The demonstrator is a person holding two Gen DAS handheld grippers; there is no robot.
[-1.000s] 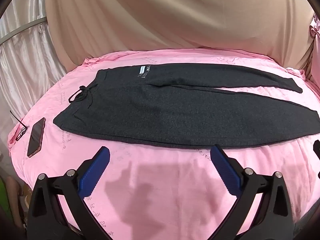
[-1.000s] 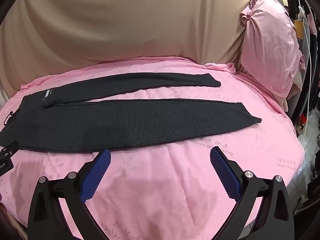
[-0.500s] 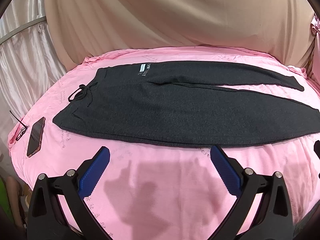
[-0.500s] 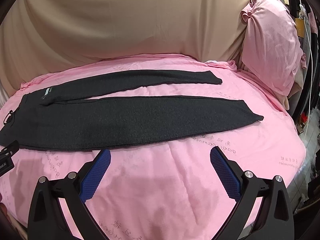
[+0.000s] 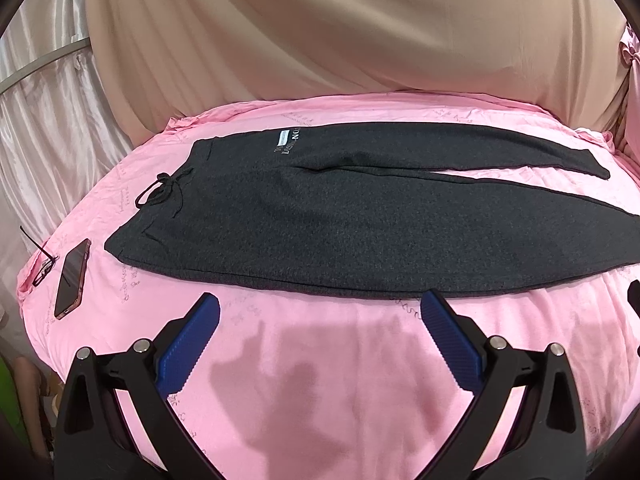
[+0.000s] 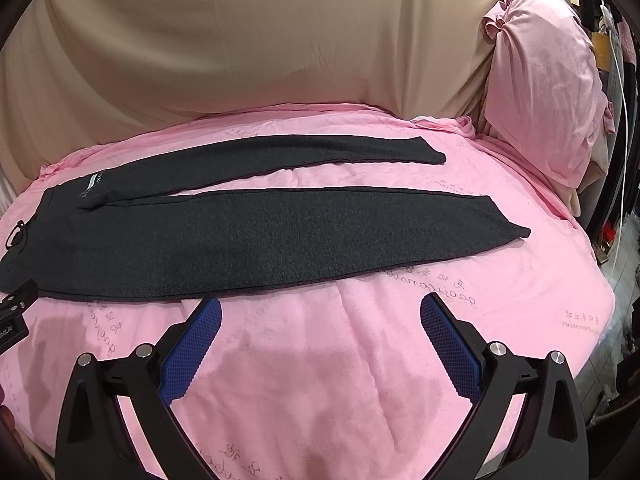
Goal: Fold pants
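Dark grey pants (image 5: 360, 224) lie flat across a pink bed, waistband and drawstring (image 5: 164, 192) to the left, both legs stretched out to the right. In the right wrist view the same pants (image 6: 280, 236) show both leg ends, the near cuff (image 6: 516, 230) and the far cuff (image 6: 434, 156). My left gripper (image 5: 320, 308) hovers open just in front of the pants' near edge, nothing between its blue pads. My right gripper (image 6: 320, 312) also stands open, close to the near leg's front edge and holding nothing.
A phone (image 5: 72, 280) and a pair of glasses (image 5: 42, 266) lie at the bed's left edge. A pink pillow (image 6: 548, 92) leans at the far right. Beige cloth (image 6: 240, 40) covers the wall behind the bed. The left gripper's body (image 6: 12, 316) shows at the right view's left edge.
Both grippers have crept slightly forward toward the pants, which sit a little lower in each view. The pants have not moved and both grippers stay open.
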